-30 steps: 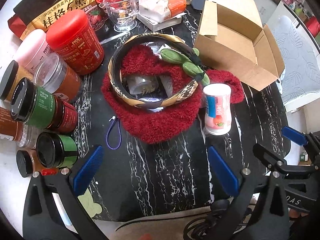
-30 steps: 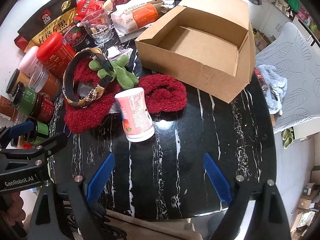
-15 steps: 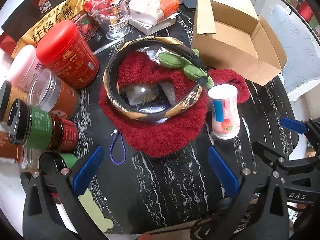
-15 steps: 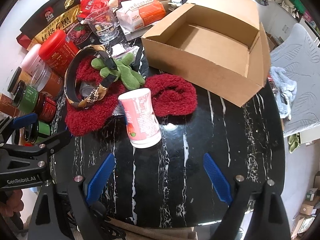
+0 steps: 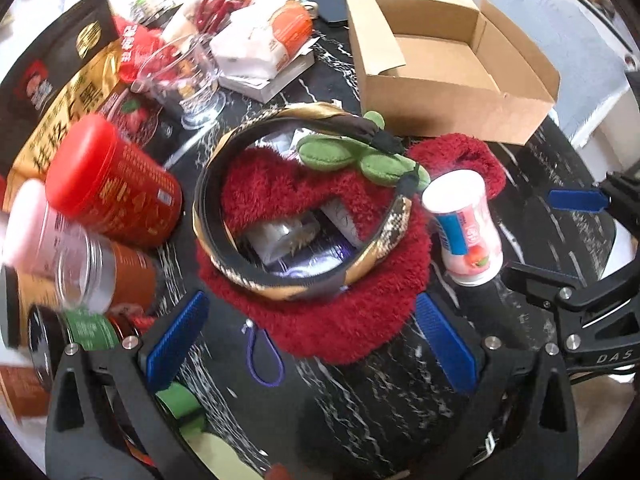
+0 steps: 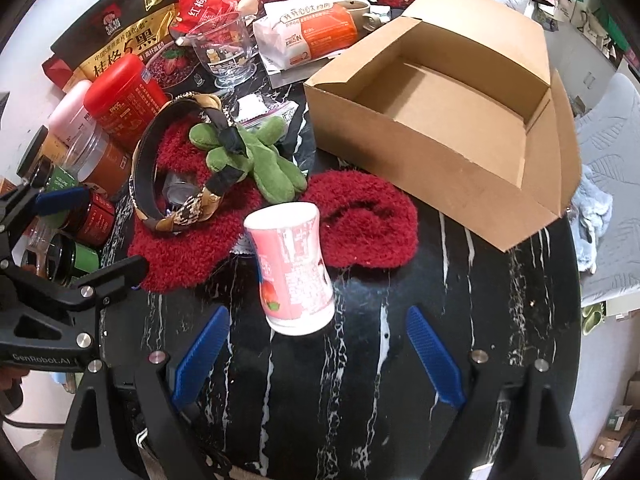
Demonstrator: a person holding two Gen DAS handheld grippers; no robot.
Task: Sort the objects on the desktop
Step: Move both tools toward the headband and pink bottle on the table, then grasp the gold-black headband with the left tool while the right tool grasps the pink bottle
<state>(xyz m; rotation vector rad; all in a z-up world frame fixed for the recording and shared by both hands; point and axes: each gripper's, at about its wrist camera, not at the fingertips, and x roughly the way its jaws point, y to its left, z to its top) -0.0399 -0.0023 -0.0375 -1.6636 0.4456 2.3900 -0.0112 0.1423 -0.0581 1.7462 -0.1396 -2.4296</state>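
Note:
A pink yogurt bottle (image 6: pixel 292 268) stands on the black marble table, just ahead of my open right gripper (image 6: pixel 318 356); it also shows in the left wrist view (image 5: pixel 466 228). My open left gripper (image 5: pixel 310 344) hovers close over a fuzzy red scarf (image 5: pixel 344 320) that carries a gold-and-black headband (image 5: pixel 288 280) and a green plush toy (image 5: pixel 360 160). The scarf (image 6: pixel 364 224), headband (image 6: pixel 176 184) and plush (image 6: pixel 260 156) show in the right wrist view too. An open, empty cardboard box (image 6: pixel 448 128) stands behind.
Red canister (image 5: pixel 112 188), spice jars (image 5: pixel 104 280) and a pink bottle (image 5: pixel 24 224) crowd the left. A glass cup (image 6: pixel 224 52), snack bags (image 6: pixel 312 32) and an oat bag (image 6: pixel 116 36) lie at the back. A purple cord loop (image 5: pixel 264 360) lies near the left fingers.
Both grippers have moved forward. The left one has closed in over the red scarf and headband. The right one has come nearer the yogurt bottle. Both stay open.

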